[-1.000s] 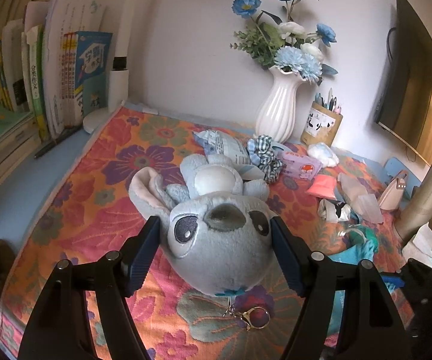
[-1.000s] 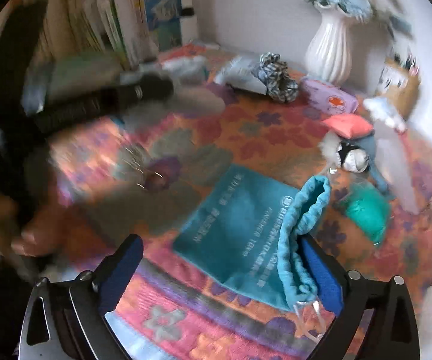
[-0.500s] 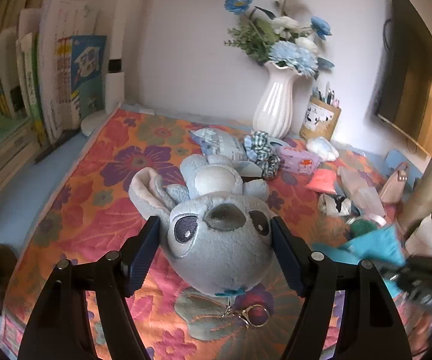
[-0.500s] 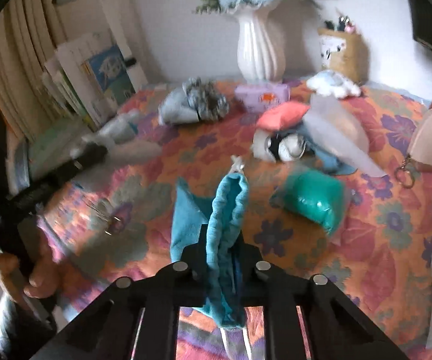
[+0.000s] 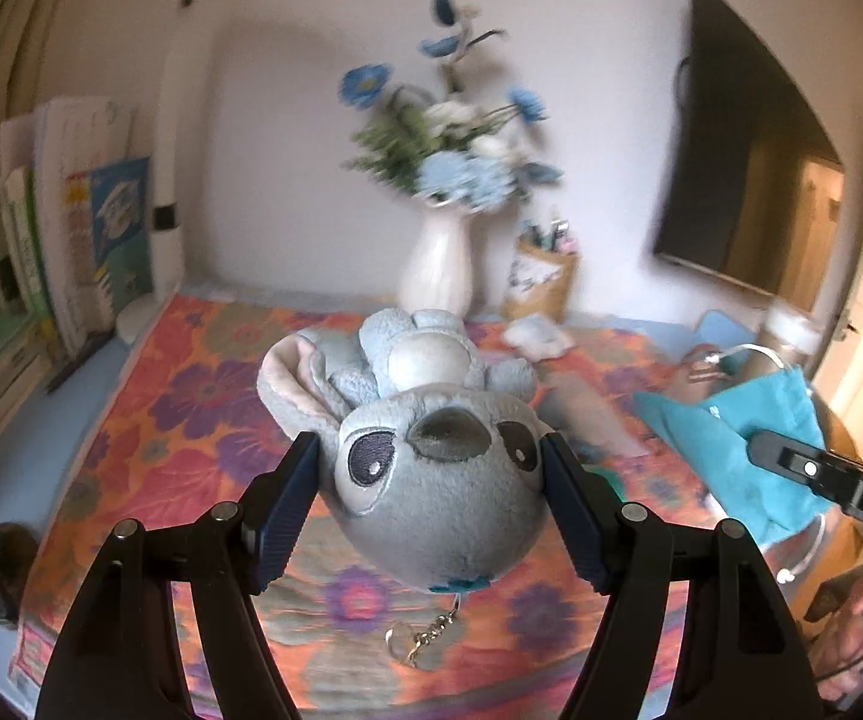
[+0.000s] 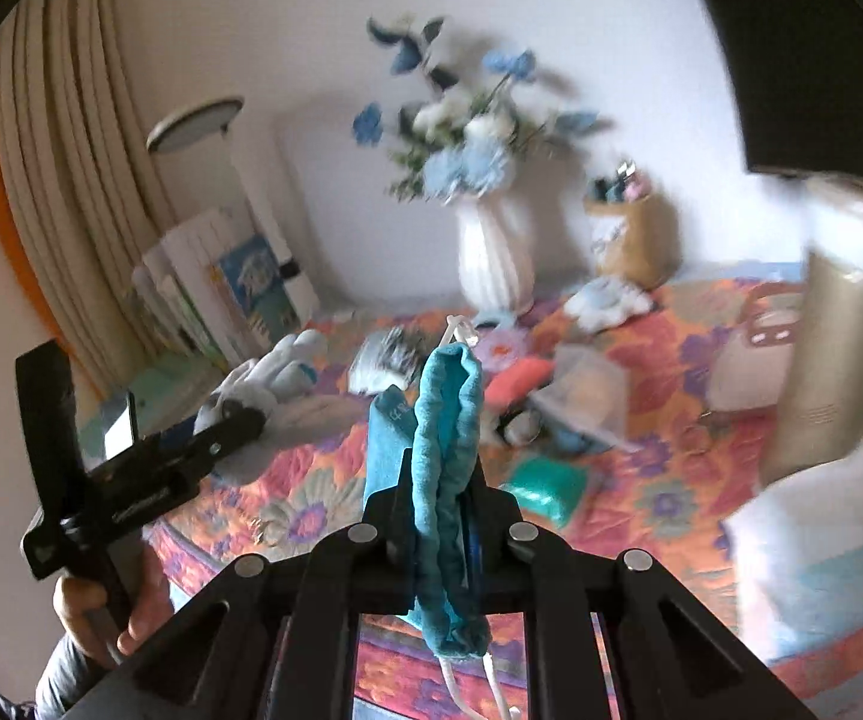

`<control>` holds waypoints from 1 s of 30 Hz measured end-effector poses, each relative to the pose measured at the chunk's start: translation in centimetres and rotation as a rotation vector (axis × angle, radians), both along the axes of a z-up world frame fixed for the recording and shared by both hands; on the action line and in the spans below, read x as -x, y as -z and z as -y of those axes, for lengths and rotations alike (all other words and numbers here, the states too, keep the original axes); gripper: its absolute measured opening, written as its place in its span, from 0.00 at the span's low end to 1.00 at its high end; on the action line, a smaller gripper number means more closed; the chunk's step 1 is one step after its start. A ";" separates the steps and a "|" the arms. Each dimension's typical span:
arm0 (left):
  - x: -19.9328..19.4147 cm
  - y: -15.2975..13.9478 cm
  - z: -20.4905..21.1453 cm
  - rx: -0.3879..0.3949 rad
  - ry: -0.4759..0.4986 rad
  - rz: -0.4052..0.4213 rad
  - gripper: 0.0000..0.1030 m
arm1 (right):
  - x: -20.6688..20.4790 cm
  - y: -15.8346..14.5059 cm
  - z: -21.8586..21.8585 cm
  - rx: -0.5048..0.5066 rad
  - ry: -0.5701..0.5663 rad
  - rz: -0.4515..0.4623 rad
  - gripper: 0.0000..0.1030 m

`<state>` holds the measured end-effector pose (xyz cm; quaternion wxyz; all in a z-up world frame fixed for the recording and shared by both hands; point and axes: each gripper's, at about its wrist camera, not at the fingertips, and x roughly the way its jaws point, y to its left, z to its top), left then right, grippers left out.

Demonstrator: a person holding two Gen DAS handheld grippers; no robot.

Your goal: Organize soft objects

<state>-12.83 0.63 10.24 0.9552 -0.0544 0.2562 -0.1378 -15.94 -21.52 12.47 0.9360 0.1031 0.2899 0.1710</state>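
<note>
A blue-grey plush toy (image 5: 437,480) with big dark eyes is clamped by the head in my left gripper (image 5: 428,450), and it hangs above the floral cloth (image 5: 203,396). A keyring (image 5: 413,645) dangles under it. My right gripper (image 6: 443,492) is shut on the gathered rim of a teal drawstring pouch (image 6: 449,420), which is off the cloth with its white cords hanging below. The left wrist view has that pouch (image 5: 737,438) at the right. In the right wrist view the left gripper (image 6: 239,420) and the plush (image 6: 263,378) are at the left, with a hand underneath.
A white vase of blue flowers (image 5: 437,264) and a pen holder (image 5: 542,282) stand at the back wall. Books (image 5: 71,228) and a lamp (image 5: 167,180) are at the left. A green pouch (image 6: 545,489), a coral cushion (image 6: 518,375) and a tall beige canister (image 6: 839,330) lie right.
My right gripper shut on the teal pouch's rim and lifted it off the cloth. My left gripper rose with the plush still in it.
</note>
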 end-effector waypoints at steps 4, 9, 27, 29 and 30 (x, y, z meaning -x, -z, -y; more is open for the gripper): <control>1.2 -1.6 2.4 0.022 0.054 0.015 0.69 | 1.6 -1.2 3.2 -0.032 0.071 0.028 0.11; 3.1 -3.5 5.7 0.044 0.156 0.039 0.69 | 4.3 -2.7 8.2 -0.069 0.181 0.076 0.11; 5.4 -11.3 32.0 0.072 0.686 0.069 0.69 | 14.2 -7.5 30.6 -0.223 0.684 0.197 0.11; 4.5 -11.1 34.9 0.069 0.703 0.051 0.69 | 13.6 -7.5 32.8 -0.227 0.712 0.180 0.11; 3.9 -10.8 36.3 0.057 0.694 0.056 0.69 | 13.3 -7.3 34.0 -0.232 0.726 0.167 0.11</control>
